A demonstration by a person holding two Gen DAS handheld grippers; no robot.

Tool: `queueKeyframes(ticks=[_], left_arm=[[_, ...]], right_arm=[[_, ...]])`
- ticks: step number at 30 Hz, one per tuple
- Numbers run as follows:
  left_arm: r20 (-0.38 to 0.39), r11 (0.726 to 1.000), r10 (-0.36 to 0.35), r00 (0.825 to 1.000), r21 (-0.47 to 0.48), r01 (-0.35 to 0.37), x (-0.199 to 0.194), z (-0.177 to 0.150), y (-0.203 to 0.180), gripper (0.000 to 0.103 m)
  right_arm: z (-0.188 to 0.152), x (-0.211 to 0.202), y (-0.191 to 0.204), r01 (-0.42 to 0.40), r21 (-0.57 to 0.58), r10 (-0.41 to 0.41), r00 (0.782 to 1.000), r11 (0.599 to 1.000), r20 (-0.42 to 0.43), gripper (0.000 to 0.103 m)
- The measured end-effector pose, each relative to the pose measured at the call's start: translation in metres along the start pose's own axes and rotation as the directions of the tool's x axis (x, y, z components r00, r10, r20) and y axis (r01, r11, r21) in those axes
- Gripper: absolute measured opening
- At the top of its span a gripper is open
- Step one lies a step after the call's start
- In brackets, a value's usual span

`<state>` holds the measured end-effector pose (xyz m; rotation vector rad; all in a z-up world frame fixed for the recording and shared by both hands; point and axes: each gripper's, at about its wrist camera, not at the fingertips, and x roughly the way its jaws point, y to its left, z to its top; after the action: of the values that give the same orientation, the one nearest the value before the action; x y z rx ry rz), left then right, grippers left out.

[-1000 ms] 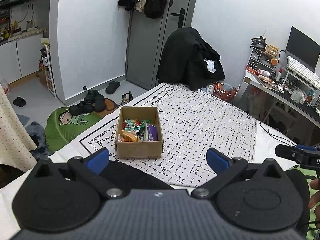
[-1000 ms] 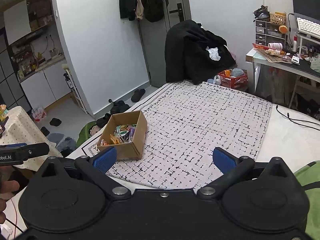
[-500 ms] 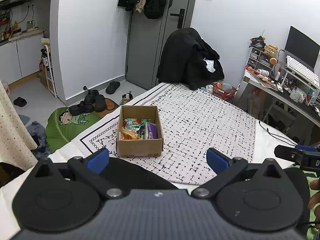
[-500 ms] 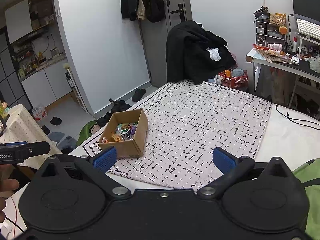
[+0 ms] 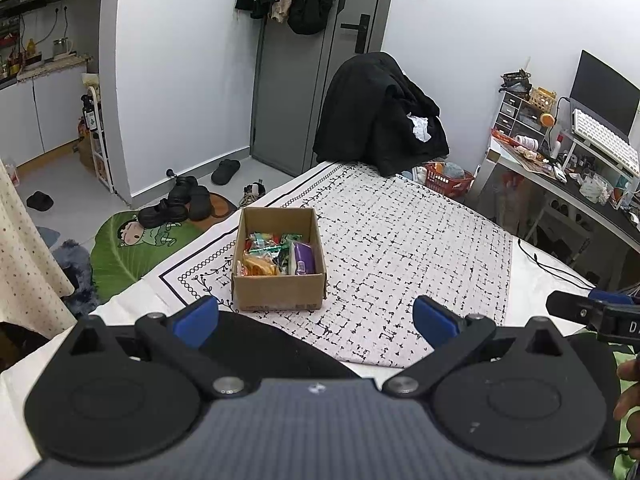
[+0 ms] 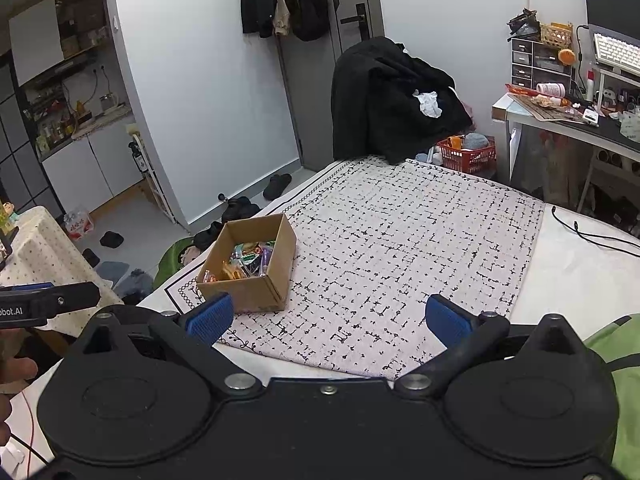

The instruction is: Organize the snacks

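box (image 5: 277,290): matt cardboard | snacks (image 5: 276,257): glossy plastic wrappers | cloth (image 5: 400,248): woven fabric

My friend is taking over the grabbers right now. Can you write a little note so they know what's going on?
Left gripper: open, empty, hovering short of the box.
Right gripper: open, empty, box ahead to its left.
The cardboard box sits on the patterned cloth, with snack packets piled loose inside.
Done: nothing that shows; no snack is out on the cloth.
Left: probably reach in, take the snacks out and sort them.
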<state>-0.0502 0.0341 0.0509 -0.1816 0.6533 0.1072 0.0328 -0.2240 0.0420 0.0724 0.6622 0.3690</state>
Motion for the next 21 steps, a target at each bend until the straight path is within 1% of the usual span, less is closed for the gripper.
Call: queueKeyframes(ticks=[11, 21], left_arm=[[-0.007, 1.0, -0.002, 1.0, -0.002, 0.002, 0.0029, 0.0018, -0.0006, 0.103], [-0.007, 1.0, -0.002, 1.0, -0.002, 0.002, 0.0023, 0.0011, 0.0003, 0.103]], right_arm=[[-0.002, 0.0014, 0.006, 0.009, -0.028, -0.009, 1.0, 1.0, -0.007, 0.103], [-0.0016, 0.0016, 0.0063, 0.007, -0.026, -0.008, 1.0, 1.0, -0.01, 0.103]])
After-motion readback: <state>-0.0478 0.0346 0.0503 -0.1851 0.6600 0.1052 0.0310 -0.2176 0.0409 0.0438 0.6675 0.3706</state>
